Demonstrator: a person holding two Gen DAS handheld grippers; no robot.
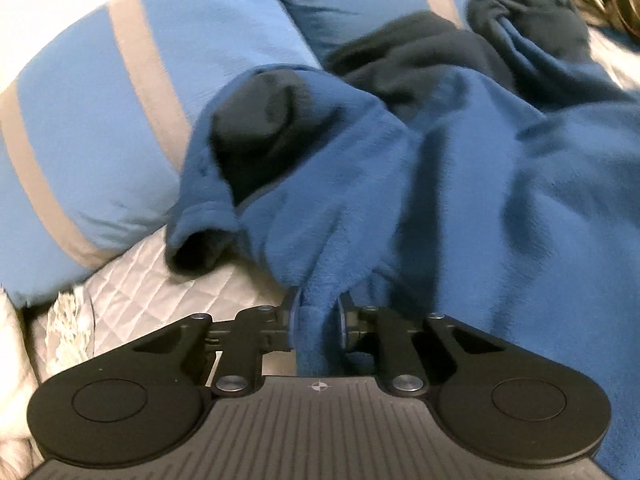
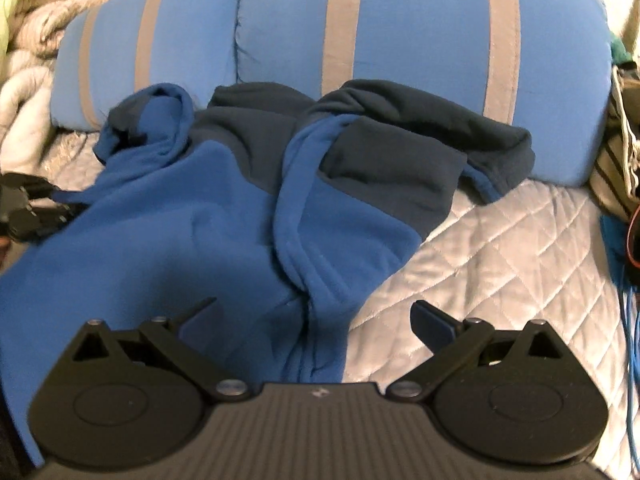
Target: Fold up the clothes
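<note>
Here, only the right wrist view shows the whole blue fleece top (image 2: 224, 216) spread on the quilted bed cover (image 2: 500, 248). In the left view the fleece bunches at 12 o'clock from the left gripper (image 1: 318, 320), which is pinched tight on its edge. The right gripper (image 2: 316, 320) stands wide apart over the hem, holding nothing.

Both views are evenly and softly lit, with no single source to be made out; only faint shadows are seen in the folds of the blue fleece garment (image 1: 460, 184). Strong fisheye bending is shown at the edges, where the corners are darkened. Smearing is seen in the left wrist view towards its rim, and mild glare on the quilted bedspread (image 2: 500, 240).
</note>
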